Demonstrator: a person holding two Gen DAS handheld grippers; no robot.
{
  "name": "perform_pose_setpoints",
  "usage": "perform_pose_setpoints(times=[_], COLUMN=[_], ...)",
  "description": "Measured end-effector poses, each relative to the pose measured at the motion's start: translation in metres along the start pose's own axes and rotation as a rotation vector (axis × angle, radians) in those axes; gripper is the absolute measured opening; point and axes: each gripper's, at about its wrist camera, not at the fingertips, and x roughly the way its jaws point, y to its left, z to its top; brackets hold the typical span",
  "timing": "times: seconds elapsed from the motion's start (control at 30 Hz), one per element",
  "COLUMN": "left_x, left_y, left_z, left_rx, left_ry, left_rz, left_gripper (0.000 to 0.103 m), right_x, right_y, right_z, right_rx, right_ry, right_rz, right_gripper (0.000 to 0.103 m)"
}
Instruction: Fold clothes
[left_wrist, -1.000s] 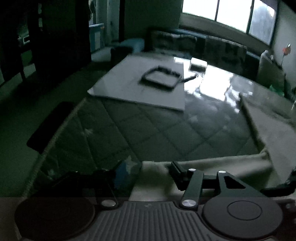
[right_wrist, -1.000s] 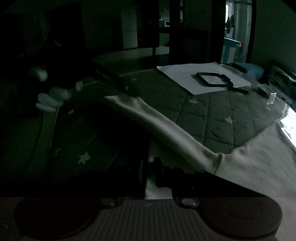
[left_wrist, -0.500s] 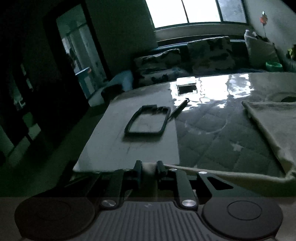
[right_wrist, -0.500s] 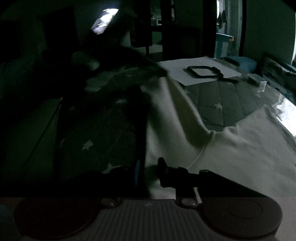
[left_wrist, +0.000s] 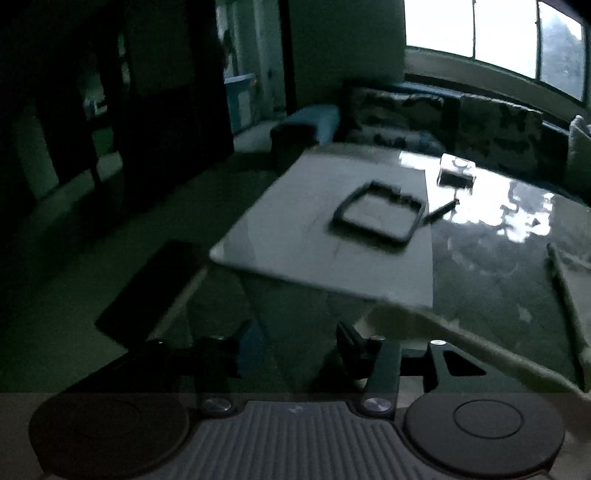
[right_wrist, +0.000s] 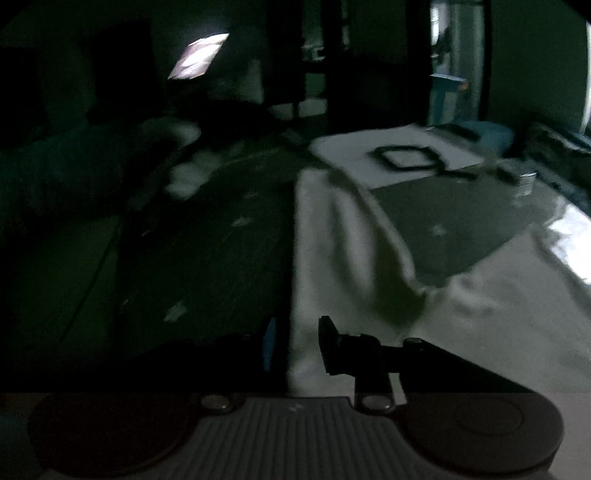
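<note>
A white long-sleeved garment (right_wrist: 369, 258) lies on a dark quilted mat (right_wrist: 207, 258), with its sleeve draped back over the body. My right gripper (right_wrist: 297, 343) is at the garment's near edge. Its jaws stand a little apart with cloth showing between them, and the pads do not visibly press on it. In the left wrist view, the jaws of my left gripper (left_wrist: 295, 343) are opening with only mat between them. The sleeve (left_wrist: 461, 343) trails off just right of the right finger. More of the garment (left_wrist: 576, 295) lies at the far right.
A white sheet (left_wrist: 314, 229) lies on the far mat with a black frame (left_wrist: 376, 218), a pen (left_wrist: 439, 212) and a small box (left_wrist: 456, 170). Cushions line the wall under the window. A person's blurred arm (right_wrist: 74, 173) reaches in at the left. The room is very dark.
The left gripper, shut on the sleeve half a second ago, has opened and swung away, leaving the sleeve to its right. The sleeve now lies folded across the garment. The right gripper's jaws have parted slightly.
</note>
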Motion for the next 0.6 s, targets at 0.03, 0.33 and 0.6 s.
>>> perform_pose_setpoints(times=[0.03,0.33,0.6], left_x=[0.001,0.000,-0.007], left_y=[0.000,-0.014,0.023], left_z=[-0.003,-0.013,-0.024], left_rx=[-0.004,0.020,-0.121], left_ry=[0.010,-0.018,0.006], left_rz=[0.002,0.037,0.065], left_gripper=[0.051,0.004,0.004], right_x=[0.001,0.021,0.005], right_y=[-0.005,-0.042,-0.028], right_z=[0.002,0.011,0.009], right_rx=[0.023,0.129,0.099], right_ry=[-0.008,-0.002,-0.030], right_rz=[-0.019,-0.108,-0.092], right_gripper=[0.025,0.026,0.032])
